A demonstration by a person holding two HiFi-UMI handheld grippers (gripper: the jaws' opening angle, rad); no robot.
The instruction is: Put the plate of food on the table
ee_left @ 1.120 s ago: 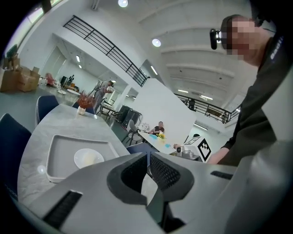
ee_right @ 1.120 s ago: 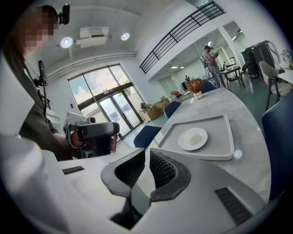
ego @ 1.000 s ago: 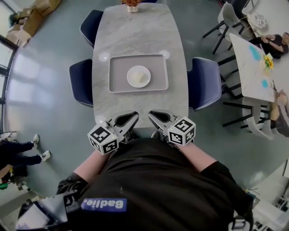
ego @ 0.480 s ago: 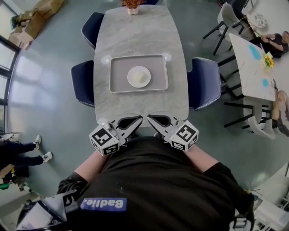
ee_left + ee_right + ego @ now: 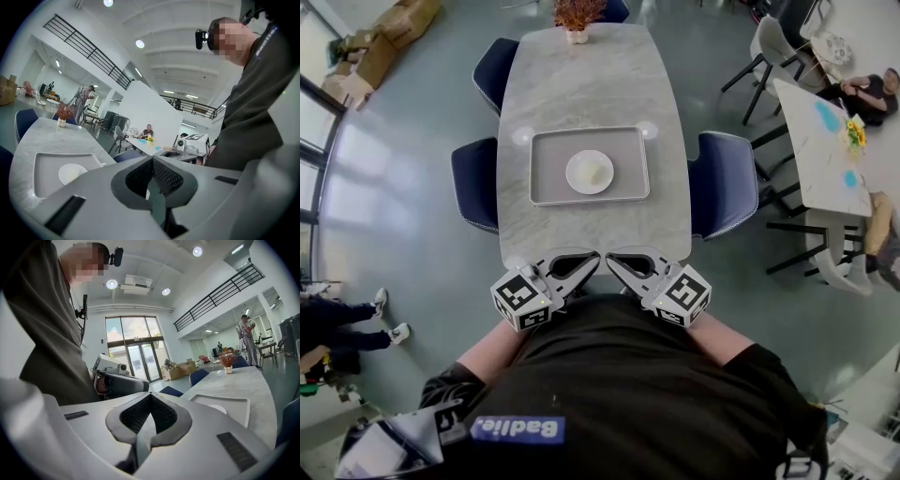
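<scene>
one plate (image 5: 589, 172), its food (image 5: 595, 172) indistinct

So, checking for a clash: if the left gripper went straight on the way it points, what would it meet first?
Probably the right gripper, whose shut jaws face it just ahead, though depth is hard to judge.

Black short-sleeved shirt (image 5: 637, 375), white lettering (image 5: 517, 429)

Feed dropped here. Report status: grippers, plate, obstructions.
Left gripper, right gripper shut, empty, at near edge of table. Plate sits on tray, mid-table. Nothing between grippers and tray.
</scene>
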